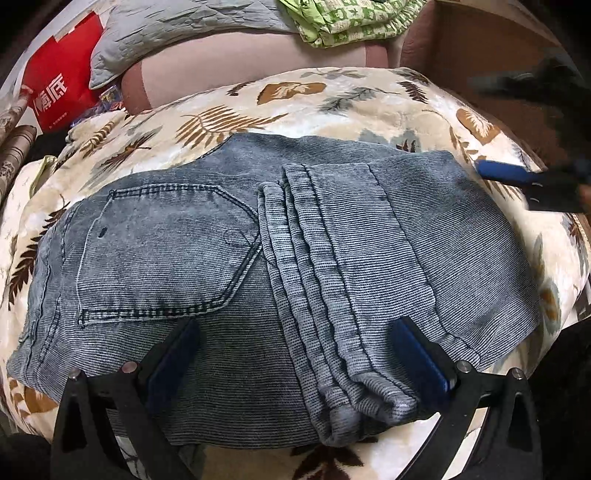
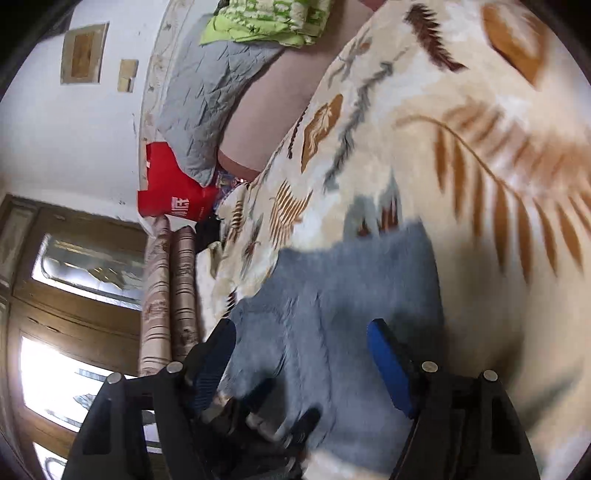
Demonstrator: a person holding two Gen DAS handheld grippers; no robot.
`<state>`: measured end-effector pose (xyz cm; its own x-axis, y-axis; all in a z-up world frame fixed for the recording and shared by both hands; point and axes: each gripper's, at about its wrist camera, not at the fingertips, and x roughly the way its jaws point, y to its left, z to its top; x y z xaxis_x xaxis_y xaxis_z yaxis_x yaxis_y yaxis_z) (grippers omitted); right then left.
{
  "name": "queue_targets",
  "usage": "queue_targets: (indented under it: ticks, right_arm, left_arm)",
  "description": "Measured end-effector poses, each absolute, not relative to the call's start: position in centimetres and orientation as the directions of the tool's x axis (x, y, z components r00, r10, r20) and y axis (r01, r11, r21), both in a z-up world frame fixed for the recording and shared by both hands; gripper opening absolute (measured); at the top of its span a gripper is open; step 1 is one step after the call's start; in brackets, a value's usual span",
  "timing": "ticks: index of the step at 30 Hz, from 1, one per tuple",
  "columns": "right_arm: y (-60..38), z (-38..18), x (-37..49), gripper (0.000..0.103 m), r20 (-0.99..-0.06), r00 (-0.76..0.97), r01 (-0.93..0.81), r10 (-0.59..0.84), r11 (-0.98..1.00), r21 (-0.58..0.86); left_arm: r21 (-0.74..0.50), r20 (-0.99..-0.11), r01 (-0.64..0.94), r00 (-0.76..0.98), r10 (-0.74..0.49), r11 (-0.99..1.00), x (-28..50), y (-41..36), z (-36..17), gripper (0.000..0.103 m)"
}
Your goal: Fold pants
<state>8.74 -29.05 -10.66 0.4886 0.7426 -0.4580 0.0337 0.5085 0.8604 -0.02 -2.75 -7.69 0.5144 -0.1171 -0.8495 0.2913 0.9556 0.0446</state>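
Note:
The blue-grey corduroy pants [image 1: 207,258] lie folded on a leaf-patterned blanket [image 1: 295,107], back pocket up on the left, with the legs [image 1: 332,258] laid over the right half. My left gripper [image 1: 295,325] stands open over the near edge, its fingers either side of the folded leg ends without pressing them. My right gripper [image 1: 517,181] shows blurred at the pants' far right corner. In the blurred right wrist view, the right gripper [image 2: 299,332] is open above the pants [image 2: 332,288] with nothing between its blue pads [image 2: 388,362].
At the head of the bed are a grey quilted pillow [image 1: 166,33], a green patterned bundle [image 1: 351,22] and a red bag [image 1: 62,92]. A brown box [image 1: 480,55] stands at the back right. A wooden window frame [image 2: 74,295] and rolled fabric [image 2: 166,295] are to the left.

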Motion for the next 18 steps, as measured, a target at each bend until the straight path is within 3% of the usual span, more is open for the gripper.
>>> queue_targets:
  ticks: [2,4,9,11,13,18]
  right_arm:
    - [-29.5,-13.2,10.7,0.077,-0.542,0.456,0.131,0.706,0.549,0.825]
    - [-30.0,-14.3,11.2,0.077,-0.512,0.455,0.167,0.729,0.495,0.853]
    - [-29.6,-11.5,12.4,0.078,-0.48,0.489,0.063,0.728,0.519,0.853]
    - [-29.7,-13.4,14.0,0.08,-0.526,0.468,0.109,0.71,0.544,0.832]
    - [-30.2,-14.6,14.2,0.08,-0.48,0.476,0.134,0.736,0.479,0.867]
    - [-29.7,-10.7,9.4,0.08,-0.461,0.47,0.044,0.753,0.501,0.864]
  left_arm:
    - [0.046,-0.845,0.295,0.52,-0.12,0.954,-0.1,-2.7,-7.7,0.103]
    - [0.042,-0.843,0.3,0.523,-0.127,0.953,-0.2,-2.5,-7.8,0.103]
    - [0.041,-0.838,0.301,0.53,-0.132,0.953,-0.1,-2.8,-7.7,0.103]
    - [0.04,-0.838,0.303,0.529,-0.134,0.952,-0.1,-2.8,-7.7,0.103]
    - [0.036,-0.838,0.306,0.528,-0.138,0.951,-0.1,-2.6,-7.7,0.103]
    - [0.035,-0.834,0.304,0.533,-0.14,0.952,-0.1,-2.6,-7.8,0.103]
